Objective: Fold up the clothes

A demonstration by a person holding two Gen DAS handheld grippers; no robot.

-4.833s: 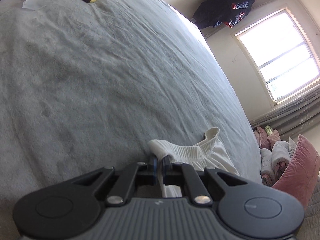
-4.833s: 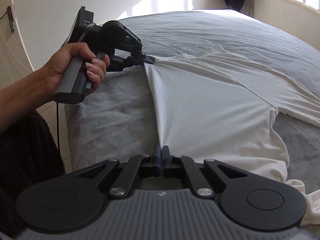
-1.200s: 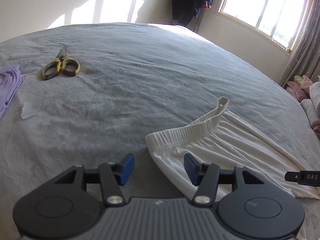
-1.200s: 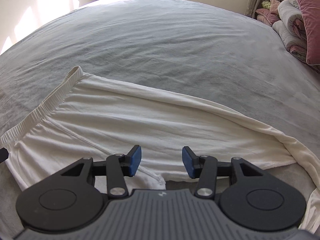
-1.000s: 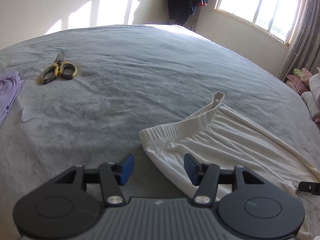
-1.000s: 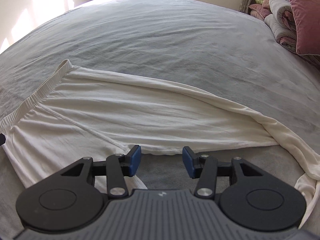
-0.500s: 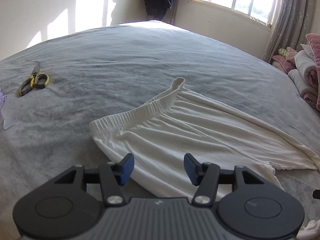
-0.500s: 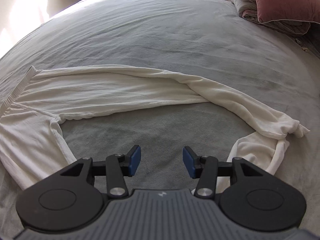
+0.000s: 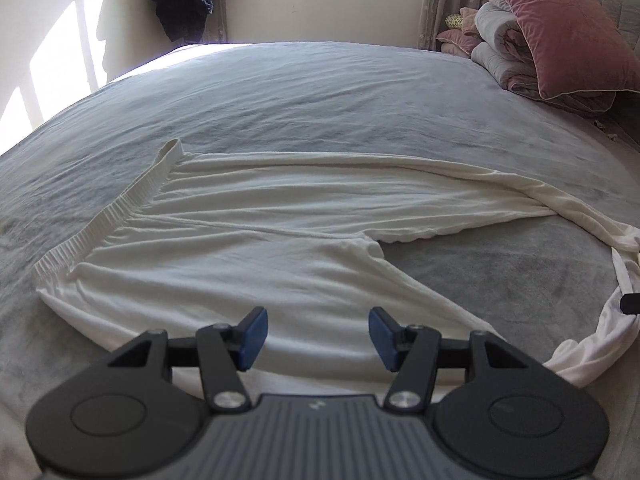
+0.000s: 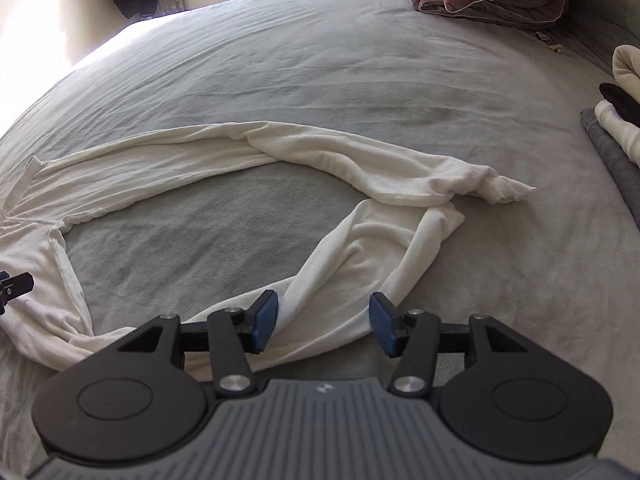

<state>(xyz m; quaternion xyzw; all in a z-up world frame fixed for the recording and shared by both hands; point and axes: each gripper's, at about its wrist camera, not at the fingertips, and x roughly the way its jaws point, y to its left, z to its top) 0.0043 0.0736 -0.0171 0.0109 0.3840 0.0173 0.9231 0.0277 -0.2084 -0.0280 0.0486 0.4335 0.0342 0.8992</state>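
White trousers (image 9: pixel 248 240) spread on a grey bed (image 9: pixel 320 92), both grippers above them holding nothing.

The waistband (image 9: pixel 108 216) lies at the left, the legs run right, ends crumpled. The left gripper (image 9: pixel 314 334) hangs spread over the seat; the right gripper (image 10: pixel 323 322), jaws just widened, hangs over the near leg (image 10: pixel 360 248), seemingly not touching. Pillows (image 9: pixel 560 32) are stacked far right.
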